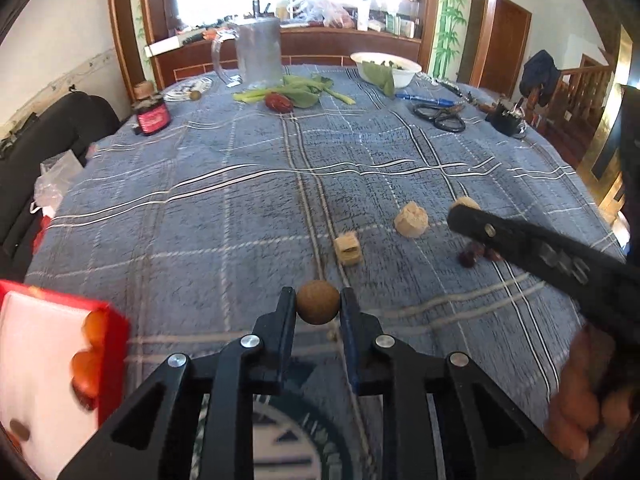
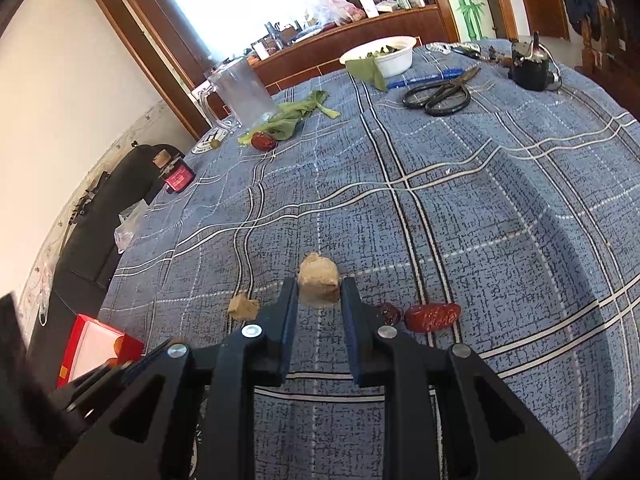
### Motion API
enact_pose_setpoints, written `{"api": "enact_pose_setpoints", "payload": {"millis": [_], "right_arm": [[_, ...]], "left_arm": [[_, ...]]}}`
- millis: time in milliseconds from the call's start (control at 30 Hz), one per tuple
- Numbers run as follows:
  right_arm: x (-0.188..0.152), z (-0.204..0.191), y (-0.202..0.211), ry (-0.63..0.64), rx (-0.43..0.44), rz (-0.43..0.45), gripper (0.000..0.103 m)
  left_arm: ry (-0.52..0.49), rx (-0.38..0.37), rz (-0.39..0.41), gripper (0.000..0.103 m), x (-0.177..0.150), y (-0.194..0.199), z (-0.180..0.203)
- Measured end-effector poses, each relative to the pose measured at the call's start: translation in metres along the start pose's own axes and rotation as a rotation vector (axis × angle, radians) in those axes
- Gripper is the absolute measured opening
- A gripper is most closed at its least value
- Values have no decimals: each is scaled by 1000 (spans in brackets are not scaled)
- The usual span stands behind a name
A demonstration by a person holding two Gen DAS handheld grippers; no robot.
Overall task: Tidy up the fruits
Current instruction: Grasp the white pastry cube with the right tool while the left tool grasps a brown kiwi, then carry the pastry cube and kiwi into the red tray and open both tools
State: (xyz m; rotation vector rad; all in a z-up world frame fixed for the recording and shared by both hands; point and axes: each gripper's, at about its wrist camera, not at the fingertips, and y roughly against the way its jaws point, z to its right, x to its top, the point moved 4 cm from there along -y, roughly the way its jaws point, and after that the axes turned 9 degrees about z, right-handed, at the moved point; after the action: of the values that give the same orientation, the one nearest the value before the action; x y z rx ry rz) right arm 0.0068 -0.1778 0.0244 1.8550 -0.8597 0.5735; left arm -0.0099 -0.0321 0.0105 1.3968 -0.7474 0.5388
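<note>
Fruits lie scattered over the near part of a blue plaid tablecloth (image 2: 460, 208): a round brown fruit (image 1: 317, 302) sits pinched between the tips of the left gripper (image 1: 317, 307), whose jaws are drawn in to the fruit's width, and a pale tan chunk (image 2: 319, 283) is clamped the same way in the right gripper (image 2: 319, 292), with cloth showing beneath it, though whether either is lifted clear I can't tell. Just left of that chunk lies a smaller tan piece (image 2: 243, 306), and to its right a wrinkled red date (image 2: 432, 317) with a darker shrivelled one (image 2: 390, 313) beside it. From the left camera another pale lump (image 1: 411, 220) rests further out, and the right gripper's arm crosses in front of a second tan bit and the dark red fruits, hiding most of them. A red box with a white inside (image 1: 52, 364) stands at the near left edge, cut off by the frame and blurred, orange shapes on its side hard to read. The middle of the table is open cloth, well clear. The far side is crowded: a glass jug (image 1: 258, 50), green leaves (image 1: 298, 90) with a red date (image 1: 278, 102) against them, a white bowl (image 1: 394, 70), black scissors (image 2: 438, 94), a blue pen (image 2: 424, 78) and a dark jar with a pink label (image 1: 152, 114) near the left edge. A hand shows at the lower right of the left view, badly blurred.
</note>
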Motion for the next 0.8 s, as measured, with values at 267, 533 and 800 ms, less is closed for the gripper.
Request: {"api": "enact_pose_setpoints", "payload": {"millis": [267, 533, 800], "right_arm": [[0, -7, 5, 47, 11, 49, 24], [-7, -20, 5, 127, -10, 81, 24], [-28, -55, 15, 135, 43, 36, 24]], "left_arm": [[48, 6, 77, 21, -19, 65, -26], [104, 54, 141, 21, -41, 115, -74], [191, 160, 190, 21, -66, 152, -139]]}}
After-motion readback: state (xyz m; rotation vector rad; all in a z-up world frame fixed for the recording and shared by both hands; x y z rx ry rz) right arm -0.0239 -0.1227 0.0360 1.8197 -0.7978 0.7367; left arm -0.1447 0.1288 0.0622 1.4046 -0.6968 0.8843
